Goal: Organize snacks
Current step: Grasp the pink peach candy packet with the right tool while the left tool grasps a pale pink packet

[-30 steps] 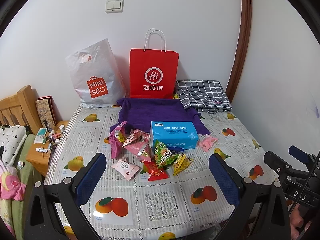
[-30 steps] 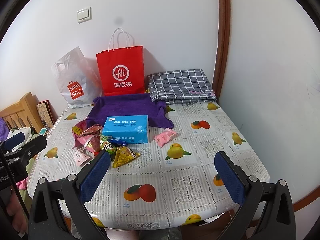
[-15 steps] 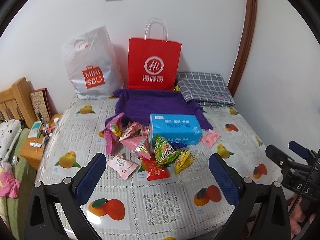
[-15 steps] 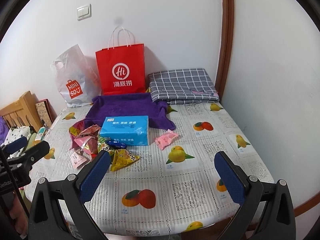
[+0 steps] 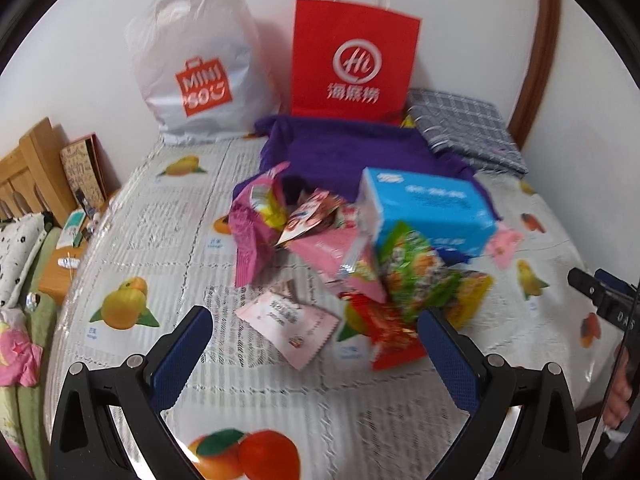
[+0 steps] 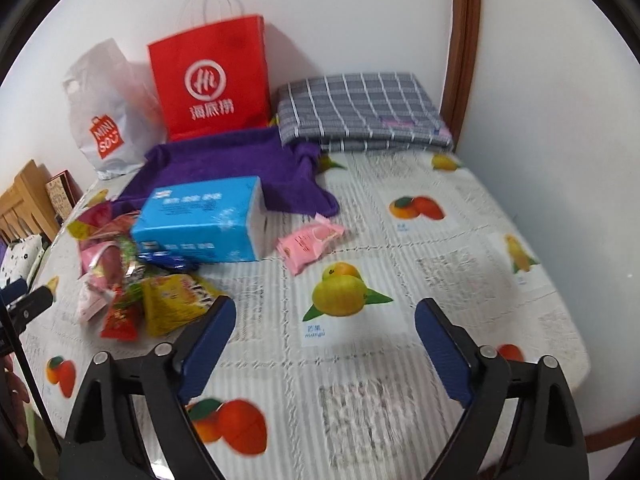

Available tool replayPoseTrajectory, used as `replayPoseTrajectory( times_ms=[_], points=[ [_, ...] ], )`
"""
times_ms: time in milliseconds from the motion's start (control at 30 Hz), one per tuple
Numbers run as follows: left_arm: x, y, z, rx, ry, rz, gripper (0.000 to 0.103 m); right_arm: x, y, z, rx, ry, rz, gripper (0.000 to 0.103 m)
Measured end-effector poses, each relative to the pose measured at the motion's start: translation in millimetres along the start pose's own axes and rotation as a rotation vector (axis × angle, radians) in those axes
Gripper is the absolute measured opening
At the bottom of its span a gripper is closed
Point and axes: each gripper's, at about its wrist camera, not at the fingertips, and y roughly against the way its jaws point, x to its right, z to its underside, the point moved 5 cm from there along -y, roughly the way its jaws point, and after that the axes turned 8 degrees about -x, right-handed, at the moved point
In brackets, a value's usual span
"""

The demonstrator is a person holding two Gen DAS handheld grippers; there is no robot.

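Both tongs have come down and in toward the fruit-printed white cloth on the desk (image 6: 400, 240) since a second ago, so the snack heap now fills far more of the left wrist view and nothing in it has been disturbed yet. The left tongs (image 5: 316, 344) stand spread wide with nothing between the blue pads, hovering just short of a flat pale-pink sachet (image 5: 288, 320) and a red crinkled snack packet (image 5: 384, 332) at the near edge of the heap. Behind those lie a green printed crisp bag (image 5: 416, 272), a yellow foil packet (image 6: 176, 300), a large pink pouch (image 5: 340, 256) and a magenta bag (image 5: 252, 232), all bunched against a blue cardboard tissue box (image 6: 200, 220). The right tongs (image 6: 326, 332) are narrowing a little but remain apart and empty, over bare cloth; the closest snack to them is a lone pink wrapped cake (image 6: 310, 242), apart from the heap to the right of the box. A purple towel (image 6: 224, 168), a red paper carrier bag (image 6: 210, 80), a white plastic shopping bag (image 5: 196, 64) and a folded grey checked cloth (image 6: 360, 112) line the far side. I judge the sorting has not started: this looks like the approach for a first pick.
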Motion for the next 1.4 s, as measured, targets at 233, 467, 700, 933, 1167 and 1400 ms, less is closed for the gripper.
replayPoseTrajectory(
  times_ms=[233, 467, 700, 933, 1167, 1400],
  points=[
    [-23.4, -31.5, -8.3, -0.034, 0.005, -0.037, 0.101, 4.2, -66.3, -27.3, -0.044, -0.030, -0.023, 0.081],
    [-46.4, -48.0, -16.9, -0.058, 0.047, -0.060, 0.101, -1.0, -107.2, -51.7, -0.065, -0.052, -0.066, 0.074],
    [-53.8, -60.9, -18.8, -0.075, 0.087, -0.030, 0.101, -11.7, -139.1, -64.9, -0.125, -0.068, -0.089, 0.054],
    [-60.3, -55.2, -18.7, -0.054, 0.101, -0.021, 0.101, -13.2, -129.3, -52.6, -0.128, -0.019, -0.122, 0.041],
    [-57.2, -50.1, -9.2, -0.044, 0.077, 0.006, 0.101, -13.6, -96.1, -18.3, -0.117, 0.032, -0.165, 0.038],
    [-53.0, -75.2, -0.6, -0.117, 0.078, -0.013, 0.101, -24.9, -95.1, 1.4, -0.073, 0.050, -0.173, 0.037]
  ],
)
